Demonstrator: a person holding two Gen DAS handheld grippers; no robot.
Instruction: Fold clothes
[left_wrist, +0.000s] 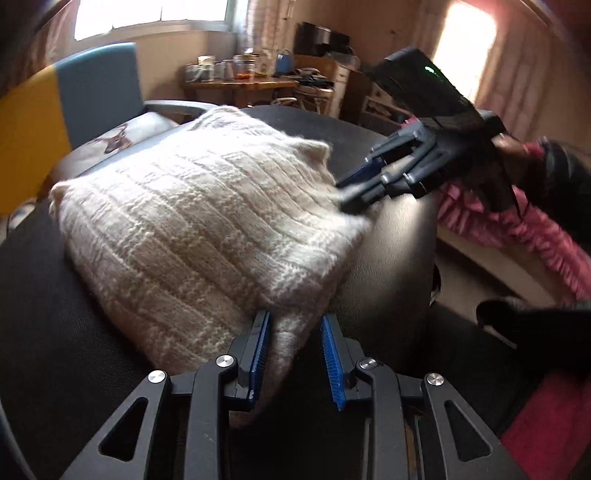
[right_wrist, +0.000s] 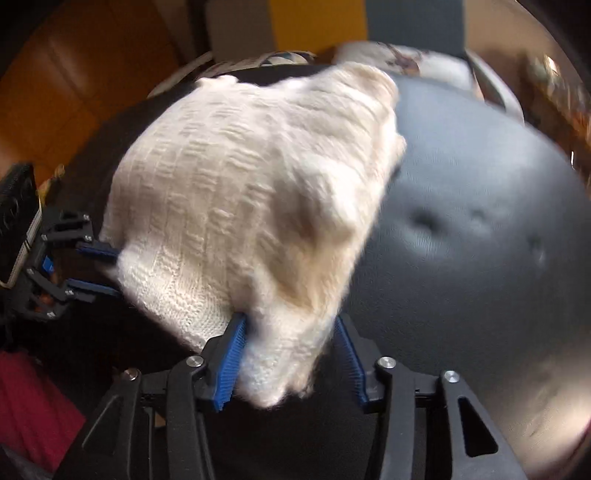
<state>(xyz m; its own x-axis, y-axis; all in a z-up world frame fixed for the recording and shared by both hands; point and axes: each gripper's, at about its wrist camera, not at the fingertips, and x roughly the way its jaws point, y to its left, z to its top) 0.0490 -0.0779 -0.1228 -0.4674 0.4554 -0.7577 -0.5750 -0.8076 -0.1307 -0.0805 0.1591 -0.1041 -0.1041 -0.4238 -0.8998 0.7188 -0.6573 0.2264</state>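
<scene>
The cream knit sweater (left_wrist: 199, 206) is lying folded on my black padded seat (right_wrist: 480, 221). My left gripper (left_wrist: 295, 325) is pinching its near corner, and my right gripper (right_wrist: 291, 325) sits partly open around another corner, one pad touching, not gripping.

Both wrist views look steeply down, close, from adjacent corners of the white knit (left_wrist: 192, 221) (right_wrist: 236, 192), sharing it and the black seat (left_wrist: 391, 258) (right_wrist: 480, 206).

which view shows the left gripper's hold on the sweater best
The left wrist view: the left gripper has a sweater corner between its blue pads, seen close. The right wrist view shows that gripper only small at the left edge, fingertips at the sweater's side.
</scene>
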